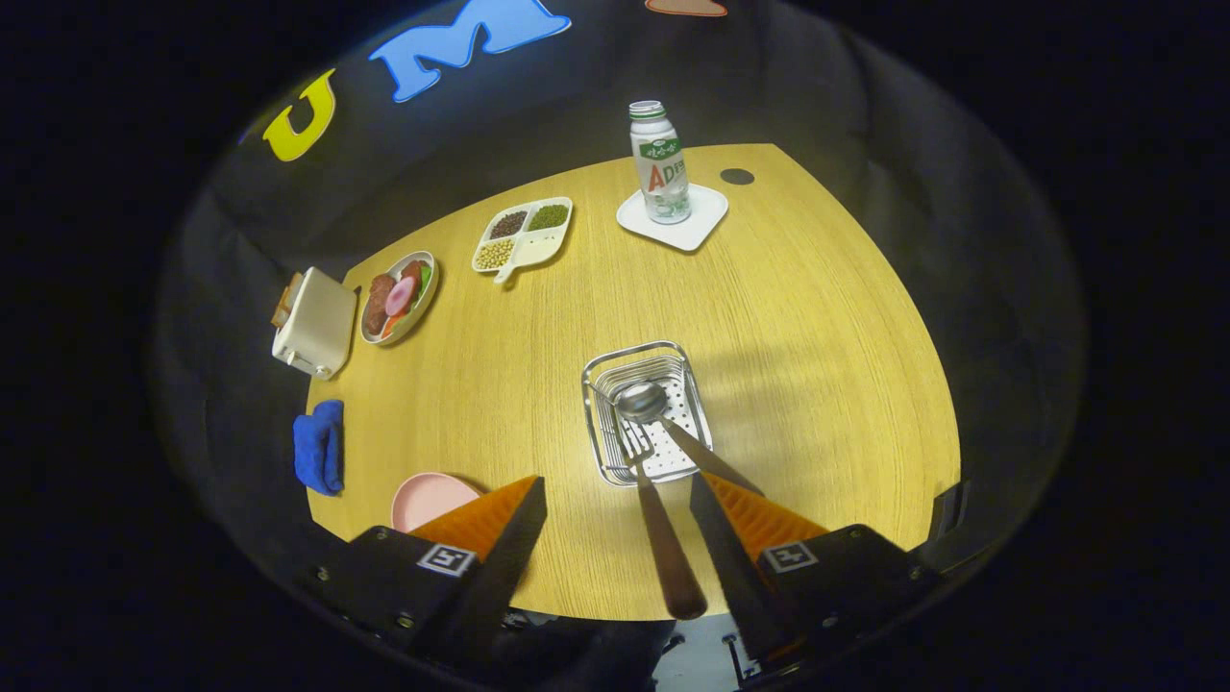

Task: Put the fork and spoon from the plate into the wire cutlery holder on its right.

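Tongs open, empty; fork + spoon already in wire holder just ahead, handles leaning near-ward btwn fingers, pink plate near-left.

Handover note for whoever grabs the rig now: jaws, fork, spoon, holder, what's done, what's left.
Gripper: jaws open, holding nothing, above the table's near edge.
Fork and spoon: both heads down in the wire cutlery holder, handles leaning out toward the gripper, between the fingers.
Pink plate: left of the holder, bare where visible.
Done: both pieces are in.
Left: probably just back away.
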Available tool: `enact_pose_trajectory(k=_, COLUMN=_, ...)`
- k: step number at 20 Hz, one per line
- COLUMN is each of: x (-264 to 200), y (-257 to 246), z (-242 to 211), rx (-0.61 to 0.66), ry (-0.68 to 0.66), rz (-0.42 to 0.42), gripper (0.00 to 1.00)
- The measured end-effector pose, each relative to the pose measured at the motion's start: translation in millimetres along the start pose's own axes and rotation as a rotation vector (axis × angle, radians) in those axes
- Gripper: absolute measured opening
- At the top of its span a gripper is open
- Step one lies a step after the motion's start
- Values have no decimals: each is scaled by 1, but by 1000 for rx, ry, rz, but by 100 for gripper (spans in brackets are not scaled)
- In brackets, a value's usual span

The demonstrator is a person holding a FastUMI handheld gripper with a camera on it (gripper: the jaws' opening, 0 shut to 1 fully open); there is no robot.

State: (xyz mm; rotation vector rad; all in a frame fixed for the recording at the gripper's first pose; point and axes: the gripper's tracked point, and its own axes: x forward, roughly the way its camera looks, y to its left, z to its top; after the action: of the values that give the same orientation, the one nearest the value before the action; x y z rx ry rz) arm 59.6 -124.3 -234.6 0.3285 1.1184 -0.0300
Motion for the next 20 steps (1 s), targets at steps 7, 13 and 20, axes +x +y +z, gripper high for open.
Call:
enact_pose_trajectory(k=7, x=-16, y=6, z=21, rx=-59, ry=-137, rz=-21, gripper=99)
enact_pose_trajectory(k=13, x=-84, y=36, z=80, rx=-116, ry=-460, rz=-3, gripper=99)
enact_pose_trajectory(k=20, x=-203, y=87, z=135, rx=-197, ry=-886, rz=17, gripper=99)
